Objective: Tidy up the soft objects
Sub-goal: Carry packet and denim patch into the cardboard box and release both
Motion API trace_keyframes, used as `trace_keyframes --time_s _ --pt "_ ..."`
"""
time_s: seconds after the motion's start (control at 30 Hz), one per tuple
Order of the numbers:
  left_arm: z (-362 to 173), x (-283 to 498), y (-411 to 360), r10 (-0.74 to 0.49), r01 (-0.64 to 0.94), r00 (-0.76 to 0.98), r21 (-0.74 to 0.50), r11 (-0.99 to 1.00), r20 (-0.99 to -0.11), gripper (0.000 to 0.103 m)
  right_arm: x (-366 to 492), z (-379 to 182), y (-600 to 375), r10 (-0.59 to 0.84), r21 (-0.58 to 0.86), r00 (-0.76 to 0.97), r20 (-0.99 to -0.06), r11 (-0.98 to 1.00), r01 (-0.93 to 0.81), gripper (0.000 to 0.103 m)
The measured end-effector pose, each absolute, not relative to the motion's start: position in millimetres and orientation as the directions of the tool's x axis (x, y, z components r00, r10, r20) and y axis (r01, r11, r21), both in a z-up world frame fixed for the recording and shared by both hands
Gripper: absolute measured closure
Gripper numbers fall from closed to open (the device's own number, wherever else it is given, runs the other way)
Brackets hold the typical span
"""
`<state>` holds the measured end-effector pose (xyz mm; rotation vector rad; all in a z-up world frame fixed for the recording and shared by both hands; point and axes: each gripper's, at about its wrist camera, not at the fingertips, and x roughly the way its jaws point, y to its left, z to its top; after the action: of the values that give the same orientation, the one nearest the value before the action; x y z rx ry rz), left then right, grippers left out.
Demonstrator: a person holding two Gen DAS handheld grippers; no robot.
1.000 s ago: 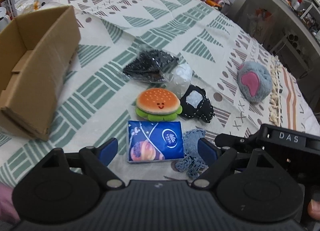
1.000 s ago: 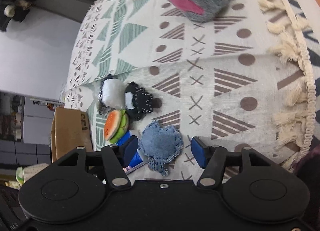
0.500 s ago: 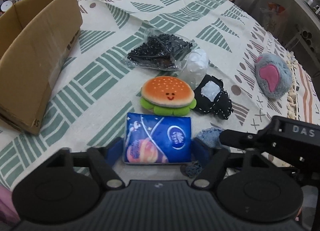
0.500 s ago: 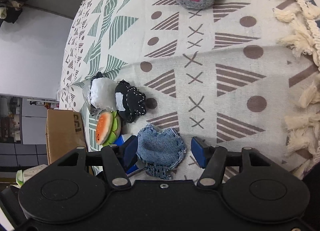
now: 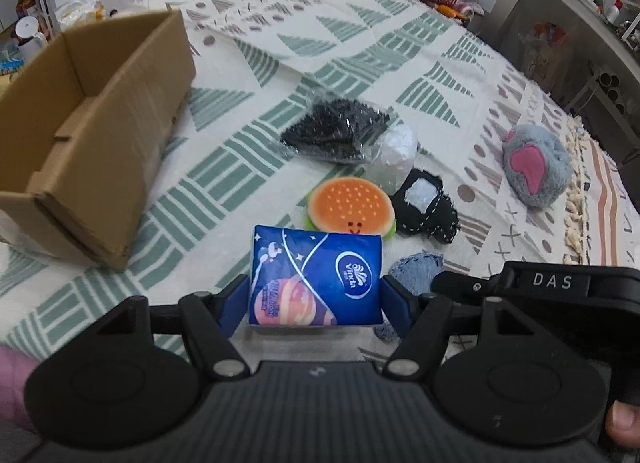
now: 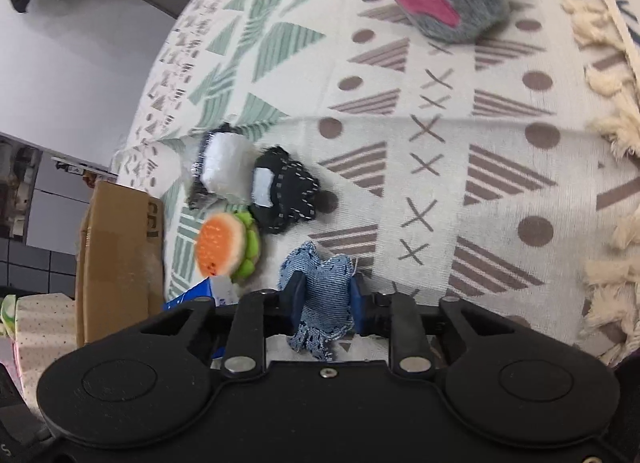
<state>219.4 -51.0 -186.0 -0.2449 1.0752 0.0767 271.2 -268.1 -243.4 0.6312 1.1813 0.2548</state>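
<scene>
Left wrist view: the left tongs, wide a second ago, are closing — their blue pads now press both sides of the blue tissue pack, tipped up off the table just in front of the burger plush.

Right wrist view: the right tongs are closing hard, bunching the denim patch. Both picks look secured; the cardboard box likely comes next.

Both wrist views steeply overlook one burger toy.
</scene>
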Motion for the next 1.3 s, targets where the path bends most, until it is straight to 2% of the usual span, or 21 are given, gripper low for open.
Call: trace_keyframes --time_s 0.6,0.93,1.3 --pt "-101.3 182.2 -23.3 -0.050 -0.160 0.592 -0.178 0.971 -0.805 0.034 231.9 -167.3 -270.4 0.496 0.604 0.556 -0.668 0.797 0.015 0.081" --pt "-74.5 169.7 2.9 -0.057 -0.161 0.640 -0.206 0.965 -0.766 0.034 217.2 -122.9 -249.0 0.484 0.589 0.620 -0.617 0.807 -0.043 0.081" --pt "-53.5 158.1 41.8 -0.040 -0.197 0.682 -0.235 0.952 -0.730 0.034 214.3 -97.6 -206.8 0.503 0.566 0.628 -0.594 0.816 -0.119 0.081"
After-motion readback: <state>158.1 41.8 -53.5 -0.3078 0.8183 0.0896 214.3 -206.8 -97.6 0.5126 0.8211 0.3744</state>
